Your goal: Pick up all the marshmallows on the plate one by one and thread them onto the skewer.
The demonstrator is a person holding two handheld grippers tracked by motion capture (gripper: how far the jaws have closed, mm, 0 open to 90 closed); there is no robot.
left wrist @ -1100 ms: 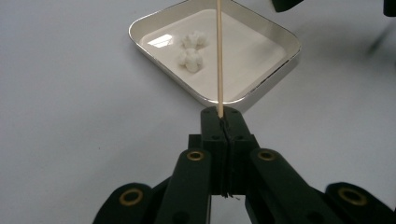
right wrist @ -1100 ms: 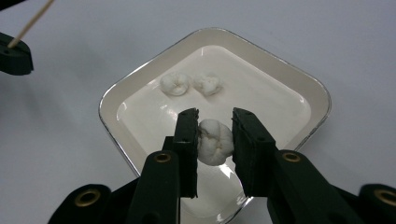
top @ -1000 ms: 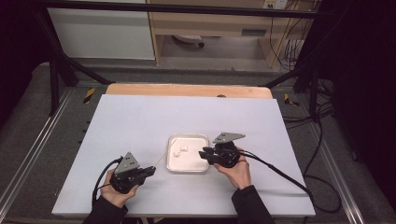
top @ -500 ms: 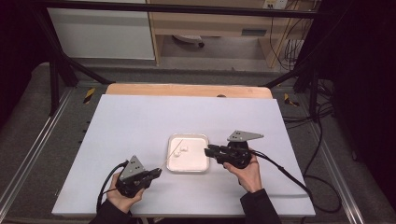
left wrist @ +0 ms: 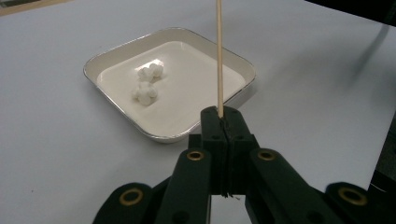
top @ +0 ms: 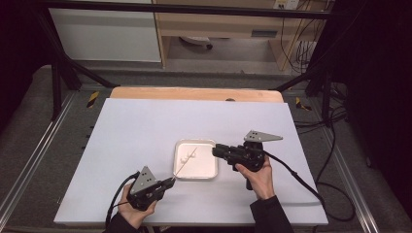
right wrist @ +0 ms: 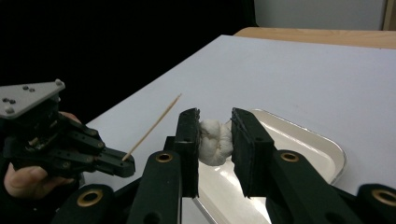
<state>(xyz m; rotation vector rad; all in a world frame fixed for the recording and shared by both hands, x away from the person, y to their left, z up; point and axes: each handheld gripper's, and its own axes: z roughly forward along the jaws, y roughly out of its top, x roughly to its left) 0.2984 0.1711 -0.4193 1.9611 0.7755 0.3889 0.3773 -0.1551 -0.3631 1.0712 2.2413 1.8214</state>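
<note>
My left gripper [top: 171, 181] is shut on the base of a thin wooden skewer [top: 185, 162], near the table's front edge. The skewer slants up over a white square tray [top: 204, 169]. In the left gripper view the skewer [left wrist: 218, 60] rises from the closed jaws, and two white marshmallows [left wrist: 145, 92] lie in the tray [left wrist: 196, 88]. My right gripper [top: 215, 151] hovers at the tray's right edge. In the right gripper view its jaws [right wrist: 215, 135] pinch a white marshmallow [right wrist: 214, 143] above the tray [right wrist: 328, 145], facing the skewer [right wrist: 152, 127] and the left gripper [right wrist: 122, 164].
The pale table top [top: 145, 126] has a wooden strip [top: 194, 93] along its far edge. Cables trail from both grippers toward the front and right. Metal rails and dark floor flank the table.
My right gripper has lifted off the tray and drawn back to its right edge with the marshmallow. My left gripper has shifted right, bringing the skewer over the tray.
</note>
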